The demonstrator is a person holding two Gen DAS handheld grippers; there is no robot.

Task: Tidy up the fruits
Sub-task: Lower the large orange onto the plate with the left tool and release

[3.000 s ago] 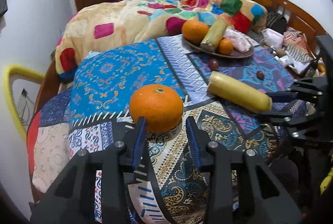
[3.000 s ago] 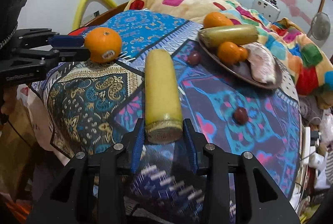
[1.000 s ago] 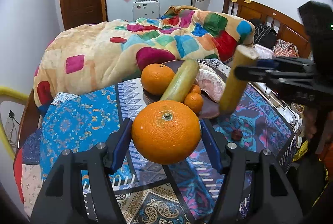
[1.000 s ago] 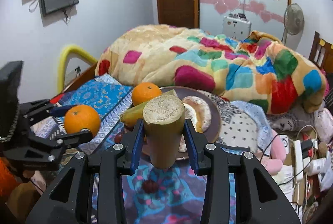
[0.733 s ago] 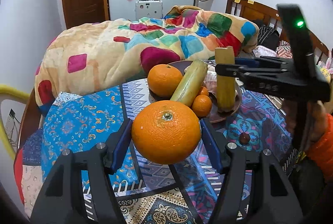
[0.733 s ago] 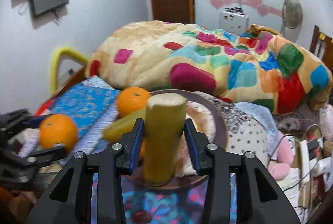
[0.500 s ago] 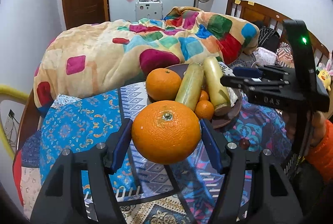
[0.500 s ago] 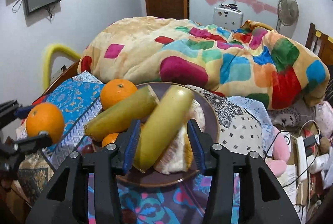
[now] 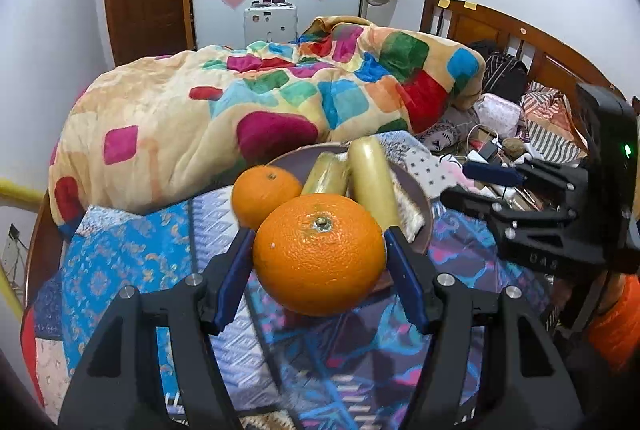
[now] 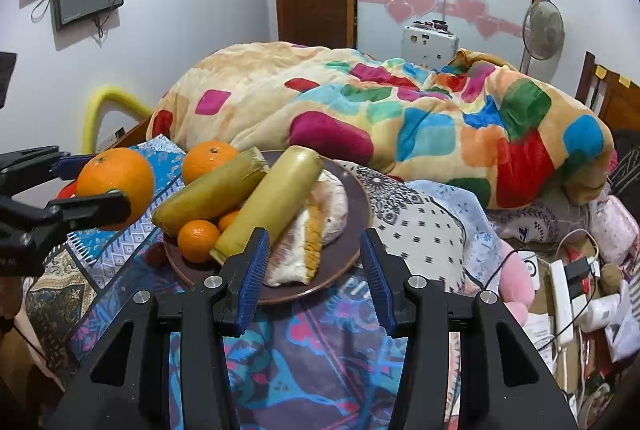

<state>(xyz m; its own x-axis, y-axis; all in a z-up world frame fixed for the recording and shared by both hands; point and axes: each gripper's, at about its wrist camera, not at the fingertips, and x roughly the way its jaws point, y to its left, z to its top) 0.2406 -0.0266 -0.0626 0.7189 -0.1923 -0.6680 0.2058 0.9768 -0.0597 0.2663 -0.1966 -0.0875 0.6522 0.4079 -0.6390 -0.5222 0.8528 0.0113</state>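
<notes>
My left gripper is shut on a large orange, held just above the patterned tablecloth in front of a brown plate. In the right wrist view that orange hangs left of the plate. On the plate lie another orange, two yellow-green sticks, a small tangerine and a peeled pale segment. My right gripper stands open just in front of the plate, nothing between its pads. It shows at the right in the left wrist view.
A colourful patchwork blanket is heaped right behind the plate. Cables, a power strip and clutter lie to the right of the table. An orange sleeve shows behind the right gripper.
The right gripper laid its yellow-green stick on the plate, let go and drew back. The left gripper carried the large orange closer to the plate.
</notes>
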